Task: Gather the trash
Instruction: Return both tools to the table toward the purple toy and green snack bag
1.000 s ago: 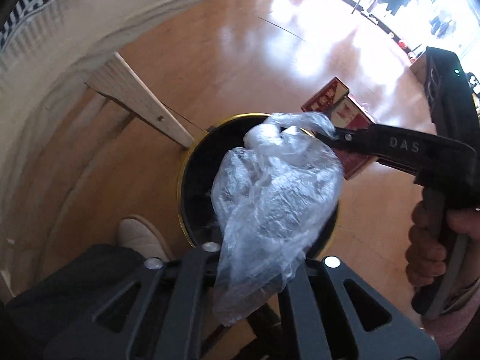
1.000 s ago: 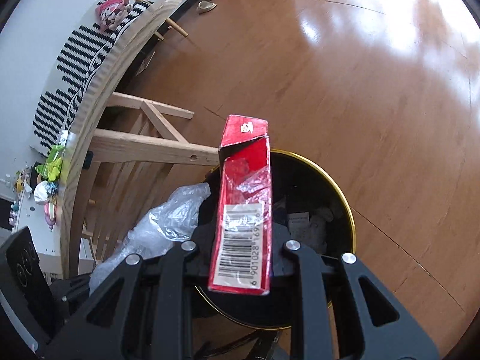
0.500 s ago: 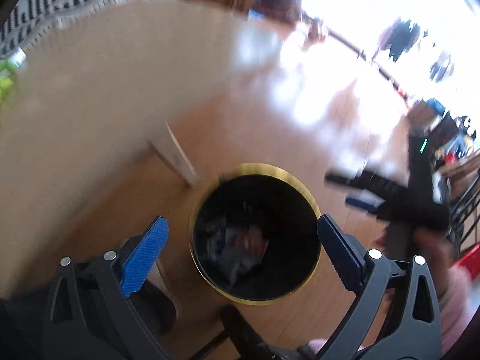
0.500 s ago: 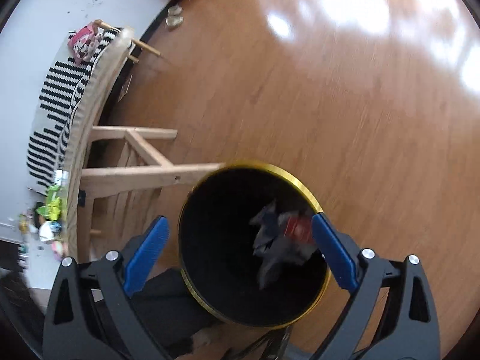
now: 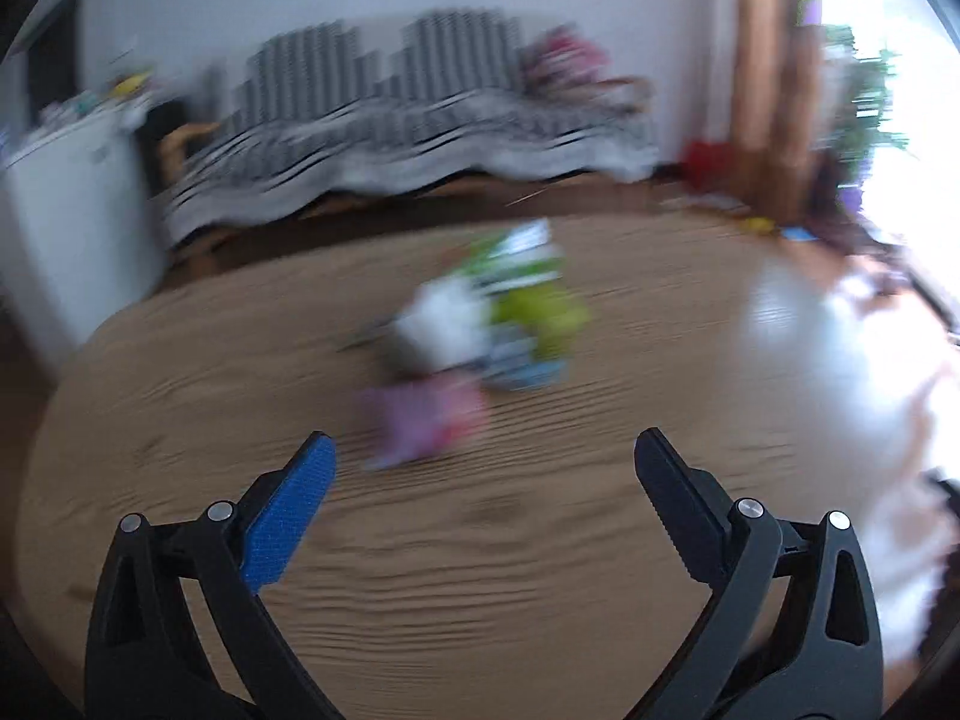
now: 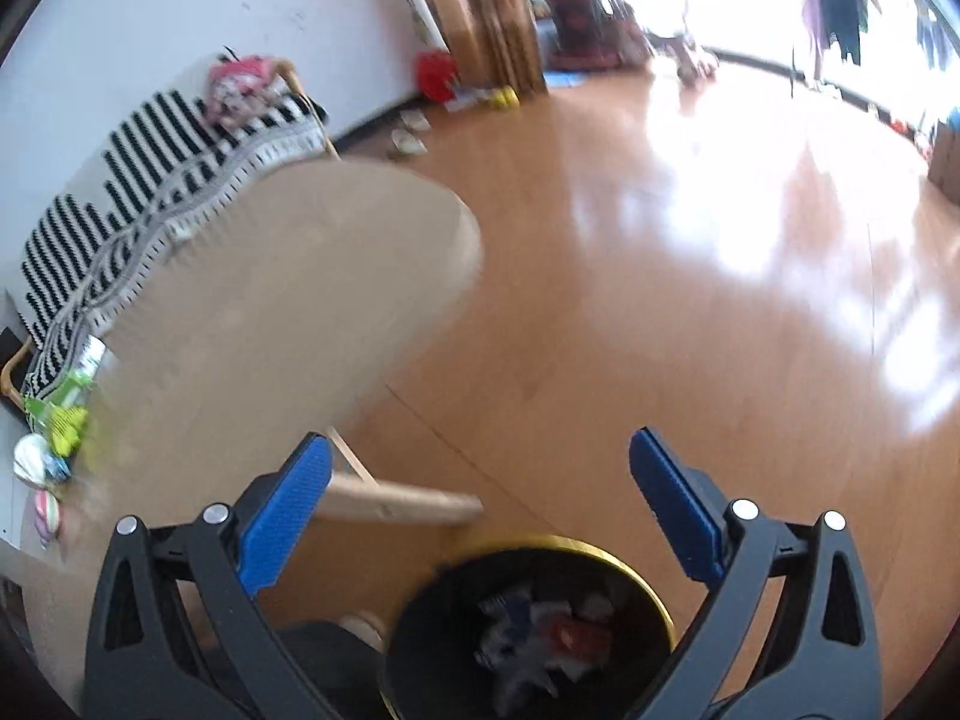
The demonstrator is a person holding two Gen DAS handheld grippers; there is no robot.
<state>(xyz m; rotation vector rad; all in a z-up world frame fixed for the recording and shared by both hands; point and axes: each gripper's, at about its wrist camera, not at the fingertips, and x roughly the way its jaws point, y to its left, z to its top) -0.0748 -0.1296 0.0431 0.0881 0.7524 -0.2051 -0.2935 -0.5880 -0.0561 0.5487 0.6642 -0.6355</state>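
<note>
Taking the black bin (image 6: pixel 528 630) w/ the gold rim as landmark: nearest, right tongs (image 6: pixel 480 480) hang just above its near-left side, released, nothing between the blue pads; jaws have just been opening and now stand wide. Inside the bin lies dropped trash (image 6: pixel 540 636), a red scrap, white and blue bits, too blurred to name. Just left of the bin a dark trouser leg and pale shoe toe (image 6: pixel 360 624) of the person. Up-left of the bin, a wooden leg (image 6: pixel 396 501) runs under the round tabletop (image 6: pixel 270 312). Left tongs (image 5: pixel 483 456) are over that tabletop, also released and empty, jaws just opened wide too. Ahead of them on the tabletop, well away from the bin, sits the remaining pile (image 5: pixel 480 330): pinkish-purple wrapper nearest, white lump, green/yellow packet, blue-striped pack behind; heavy blur, so exact items can't be told. Beyond the tabletop a striped sofa cover (image 5: pixel 390 120), then wall, curtain, plant by the bright window. Risks, as I judge: left view is smeared, so a grab now could miss or nudge the light wrappers off the tabletop edge onto the floor; loose overlapped pieces may come up as one clump and shed en route to the bin; the bin is close to the shoe and leg, so a knock could tip it.
</note>
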